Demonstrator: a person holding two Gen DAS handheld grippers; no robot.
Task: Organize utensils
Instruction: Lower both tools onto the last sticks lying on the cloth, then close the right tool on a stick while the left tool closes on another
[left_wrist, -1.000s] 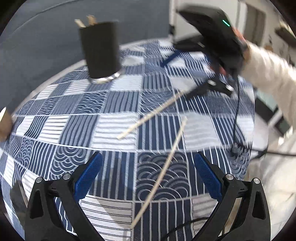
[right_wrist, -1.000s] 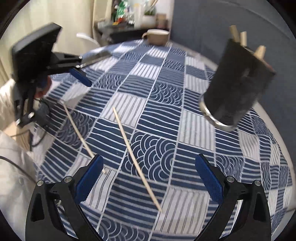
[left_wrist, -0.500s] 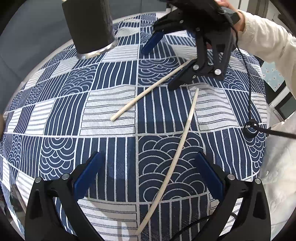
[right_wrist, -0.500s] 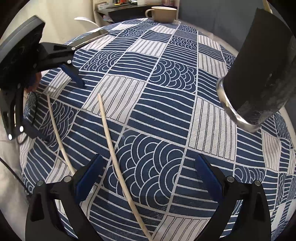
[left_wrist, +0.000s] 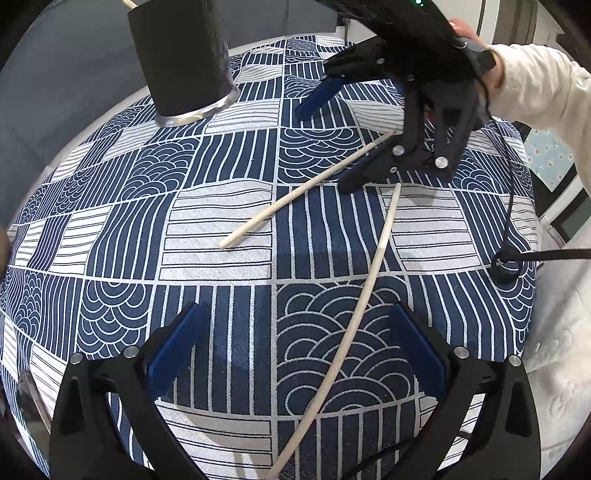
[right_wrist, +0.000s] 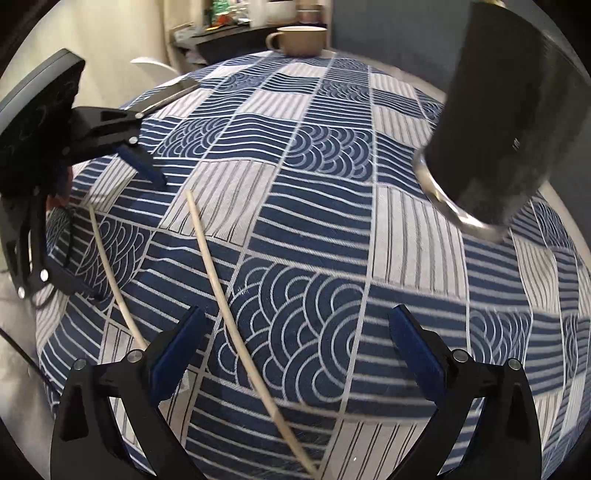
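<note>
Between the spread right tool (right_wrist: 295, 341) fingers, one chopstick (right_wrist: 236, 325).

The right gripper (right_wrist: 295, 343) stands with jaws wide apart above the blue-and-white patterned tablecloth (right_wrist: 325, 206), gripping nothing. One chopstick (right_wrist: 236, 325) lies on the cloth, running between the jaws close to the left finger. A second chopstick (right_wrist: 110, 273) lies apart from it, nearer the cloth's left edge. The left gripper (right_wrist: 107, 221) is over that edge, jaws also spread. A black holder (right_wrist: 506, 122) stands near the right edge. A cup (right_wrist: 299, 38) sits at the far edge.
</note>
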